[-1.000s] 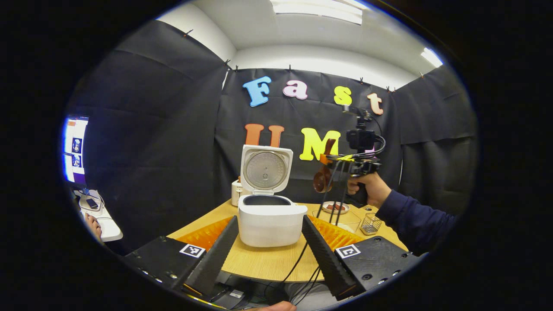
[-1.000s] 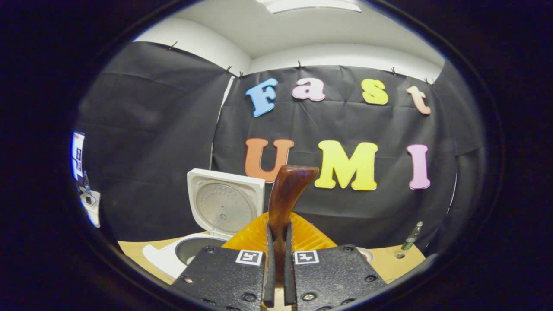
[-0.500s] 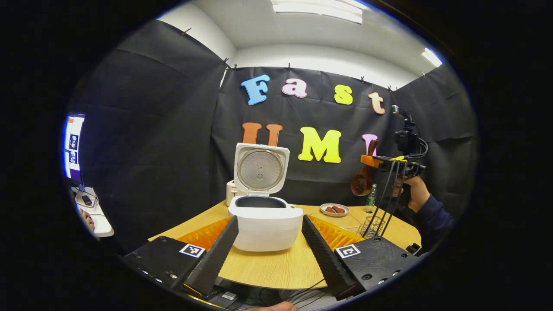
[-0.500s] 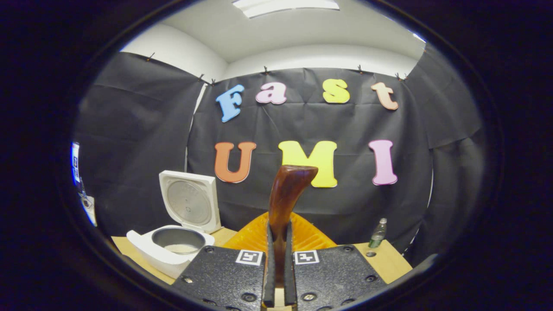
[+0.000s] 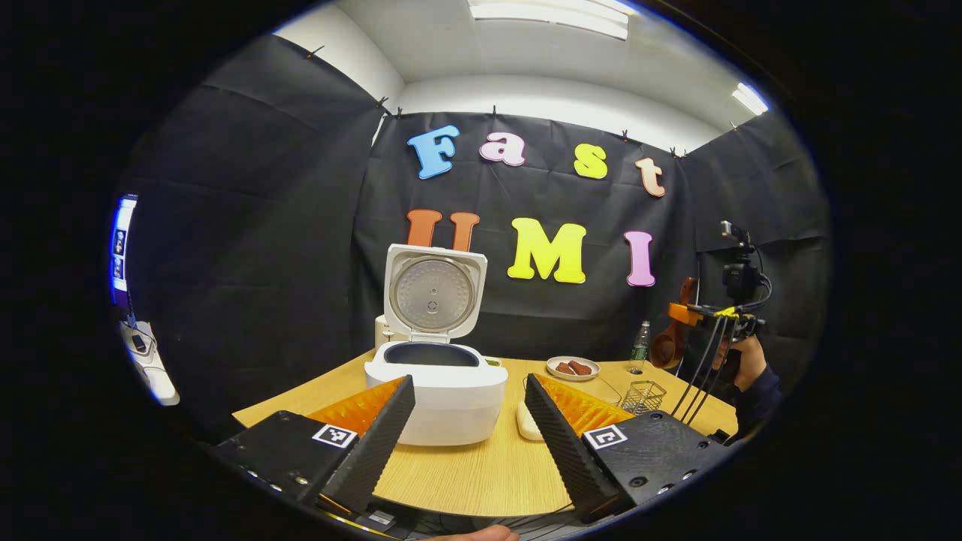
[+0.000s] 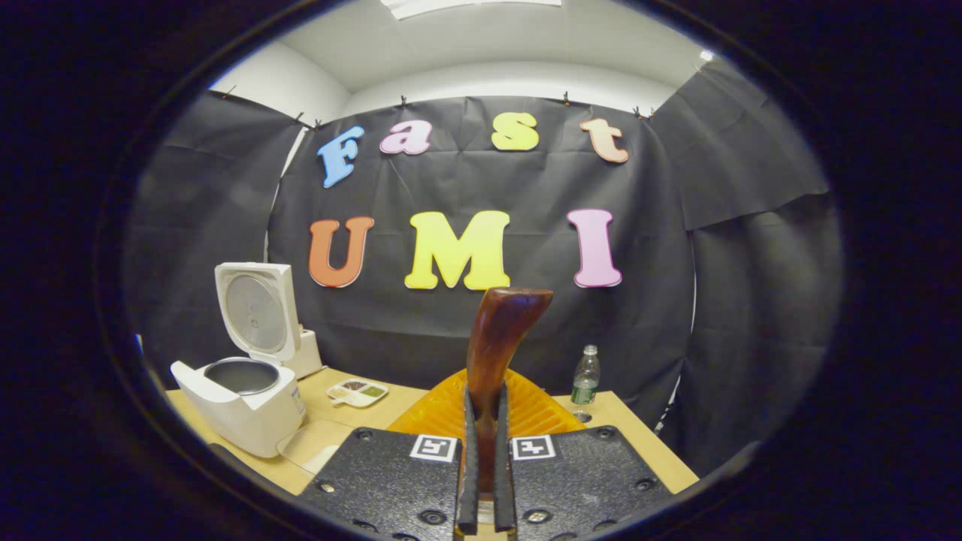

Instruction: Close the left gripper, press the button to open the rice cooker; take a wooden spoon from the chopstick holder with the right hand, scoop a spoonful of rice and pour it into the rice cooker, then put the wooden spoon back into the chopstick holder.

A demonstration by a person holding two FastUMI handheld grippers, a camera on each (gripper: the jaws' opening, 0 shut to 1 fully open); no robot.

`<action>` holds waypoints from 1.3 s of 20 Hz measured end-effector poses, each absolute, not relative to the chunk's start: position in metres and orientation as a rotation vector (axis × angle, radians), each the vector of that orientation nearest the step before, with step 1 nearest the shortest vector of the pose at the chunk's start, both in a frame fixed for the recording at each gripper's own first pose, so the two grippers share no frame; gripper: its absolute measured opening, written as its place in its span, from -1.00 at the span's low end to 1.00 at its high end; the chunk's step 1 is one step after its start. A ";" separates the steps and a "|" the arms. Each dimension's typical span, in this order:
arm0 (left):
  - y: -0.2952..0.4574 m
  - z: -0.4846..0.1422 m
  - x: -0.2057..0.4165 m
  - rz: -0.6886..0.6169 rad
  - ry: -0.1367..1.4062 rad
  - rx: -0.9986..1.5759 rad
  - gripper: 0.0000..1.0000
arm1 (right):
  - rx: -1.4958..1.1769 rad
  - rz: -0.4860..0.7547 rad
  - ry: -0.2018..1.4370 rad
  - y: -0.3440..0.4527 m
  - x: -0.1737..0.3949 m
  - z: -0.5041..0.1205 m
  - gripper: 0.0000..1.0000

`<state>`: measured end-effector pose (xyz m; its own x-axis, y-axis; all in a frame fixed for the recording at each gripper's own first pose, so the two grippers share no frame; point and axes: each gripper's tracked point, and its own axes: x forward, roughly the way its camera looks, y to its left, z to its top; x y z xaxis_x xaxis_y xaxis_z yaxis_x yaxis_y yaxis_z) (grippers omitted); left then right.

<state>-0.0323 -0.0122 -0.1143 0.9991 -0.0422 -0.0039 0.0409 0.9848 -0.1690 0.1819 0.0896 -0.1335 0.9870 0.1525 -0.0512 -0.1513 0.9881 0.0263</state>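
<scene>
Wooden spoon (image 6: 497, 338) clamped by the handle between both fingers of the right gripper (image 6: 485, 481), handle end rising upright in the right gripper view. In the left gripper view, same right gripper (image 5: 688, 315) held up at the far right above the table's right end, a hand (image 5: 740, 361) around its grip, spoon bowl (image 5: 665, 347) hanging below the fingers. Stood on the wooden table (image 5: 481, 466) below and to the left of that spoon: wire chopstick holder (image 5: 645, 396), well apart from the spoon. Rice cooker (image 5: 436, 391) sat on the table's left part, lid (image 5: 434, 291) swung fully up and back, dark inner pot exposed; seen also at the left of the right gripper view (image 6: 242, 406). Contents of the pot not discernible. Left gripper (image 5: 470, 421) held wide open near the table's front edge, nothing between its fingers, cooker straight ahead beyond them. Small plate (image 5: 573, 367) with dark pieces behind the holder, plastic bottle (image 5: 639, 344) farther back near the wall. Small divided dish (image 6: 358, 391) lay just right of the cooker in the right gripper view.
</scene>
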 end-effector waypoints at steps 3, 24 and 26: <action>-0.013 -0.119 -0.012 -0.030 0.020 -0.163 0.89 | 0.018 0.148 0.102 0.078 0.195 -0.174 -0.74; 0.032 -0.036 0.131 0.024 0.006 -0.177 0.89 | 0.026 0.055 0.181 0.017 0.146 -0.202 1.00; 0.036 -0.024 0.149 0.018 0.007 -0.184 0.89 | 0.024 0.067 0.189 0.021 0.139 -0.201 1.00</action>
